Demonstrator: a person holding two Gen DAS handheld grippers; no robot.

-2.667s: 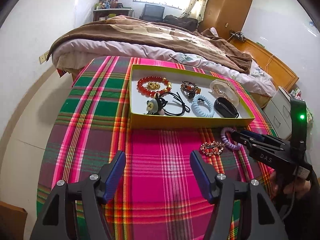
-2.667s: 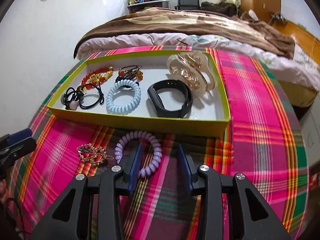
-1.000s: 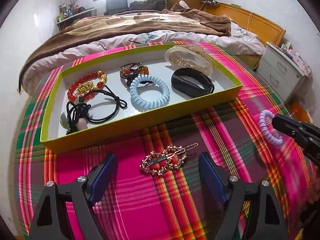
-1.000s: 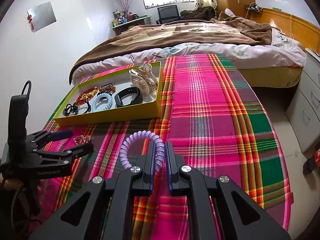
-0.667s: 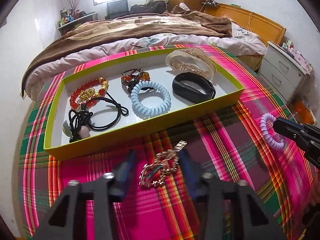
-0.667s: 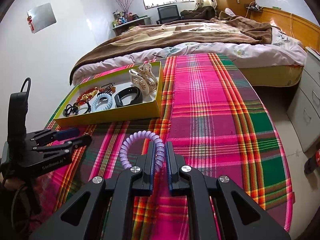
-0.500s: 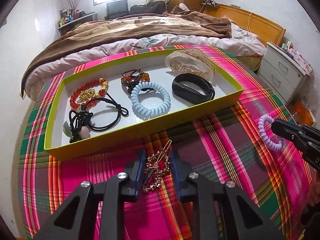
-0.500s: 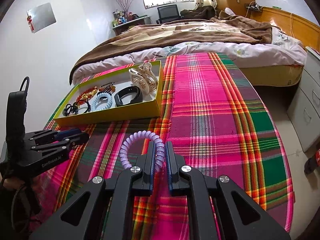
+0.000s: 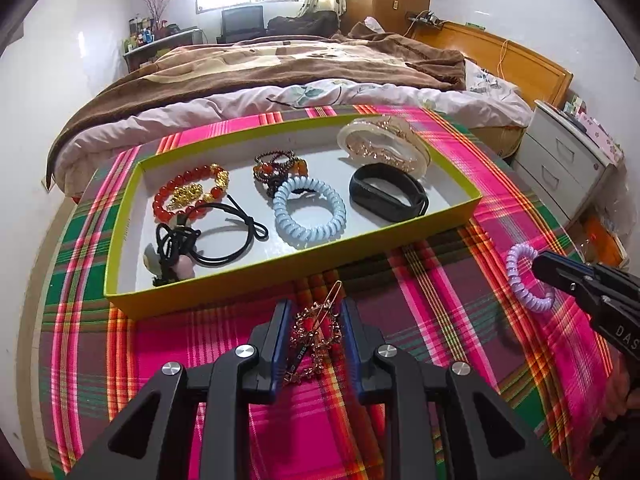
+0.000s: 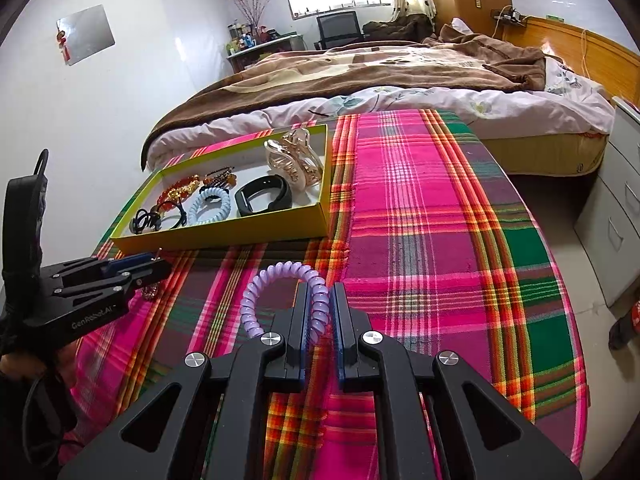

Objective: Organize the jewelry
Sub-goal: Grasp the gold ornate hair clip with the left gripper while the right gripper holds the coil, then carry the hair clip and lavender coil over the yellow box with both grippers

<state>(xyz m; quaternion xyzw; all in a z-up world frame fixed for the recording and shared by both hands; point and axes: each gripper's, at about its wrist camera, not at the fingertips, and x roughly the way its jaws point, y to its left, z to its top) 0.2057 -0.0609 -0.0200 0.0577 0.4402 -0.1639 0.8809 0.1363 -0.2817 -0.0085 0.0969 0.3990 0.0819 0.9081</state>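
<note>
A gold hair clip (image 9: 316, 330) is pinched by the left claw (image 9: 313, 320); a purple coil hair tie (image 10: 286, 294) is pinched by the right claw (image 10: 320, 316).

Left gripper (image 9: 314, 330) is angled down at the tabletop and its jaws have just been closing, so both blue pads (image 9: 280, 334) now press the gold hair clip (image 9: 314, 336) between them. My right gripper (image 10: 320, 320) sits off toward the table's right edge, also tilted down, clamped tight on the purple spiral hair tie (image 10: 280, 284). A bit of hand (image 10: 24, 364) shows behind the left one.
</note>
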